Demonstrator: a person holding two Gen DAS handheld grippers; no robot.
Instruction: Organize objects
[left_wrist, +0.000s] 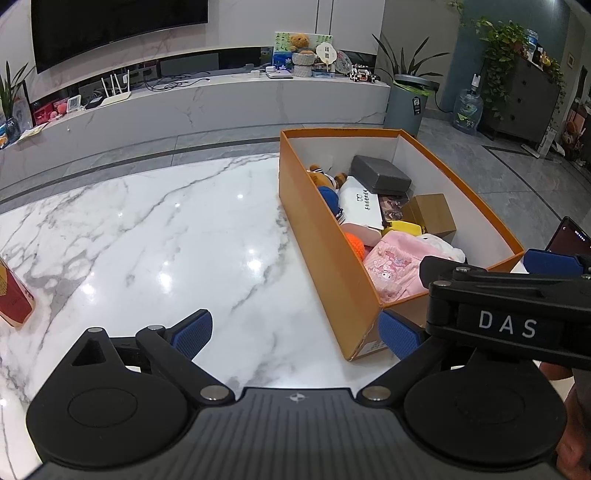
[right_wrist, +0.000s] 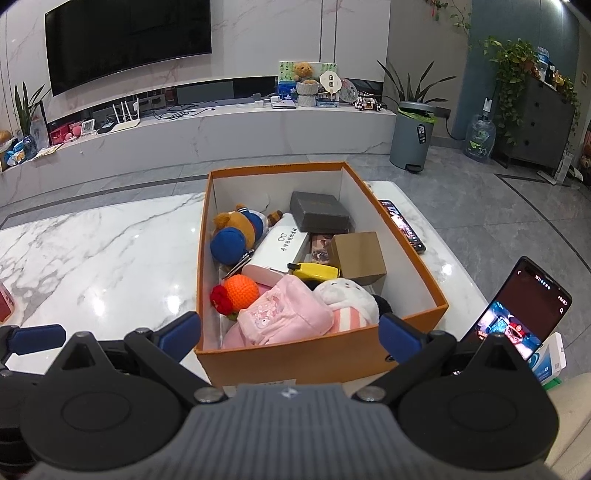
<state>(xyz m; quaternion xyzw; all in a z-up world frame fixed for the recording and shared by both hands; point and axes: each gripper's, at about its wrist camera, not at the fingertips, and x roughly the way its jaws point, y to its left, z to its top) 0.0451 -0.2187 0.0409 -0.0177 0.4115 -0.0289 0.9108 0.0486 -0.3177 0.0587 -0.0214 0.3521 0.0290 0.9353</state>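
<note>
An orange cardboard box (right_wrist: 321, 354) stands on the white marble table (right_wrist: 92, 251); it also shows in the left wrist view (left_wrist: 325, 236). Inside lie a pink pouch (right_wrist: 284, 314), a white plush (right_wrist: 347, 295), an orange knitted ball (right_wrist: 240, 291), a bear plush (right_wrist: 236, 229), a white case (right_wrist: 280, 243), a yellow item (right_wrist: 317, 271), a brown carton (right_wrist: 358, 254) and a grey box (right_wrist: 319, 212). My right gripper (right_wrist: 290, 332) is open and empty, just before the box's near wall. My left gripper (left_wrist: 295, 332) is open and empty, left of the box's near corner. The right gripper's body (left_wrist: 517, 310) crosses the left wrist view.
A phone (right_wrist: 517, 310) leans upright right of the box, and another phone (right_wrist: 402, 225) lies flat beside the box. A red packet (left_wrist: 13, 295) sits at the table's left edge. A TV console, bin and plants stand beyond the table.
</note>
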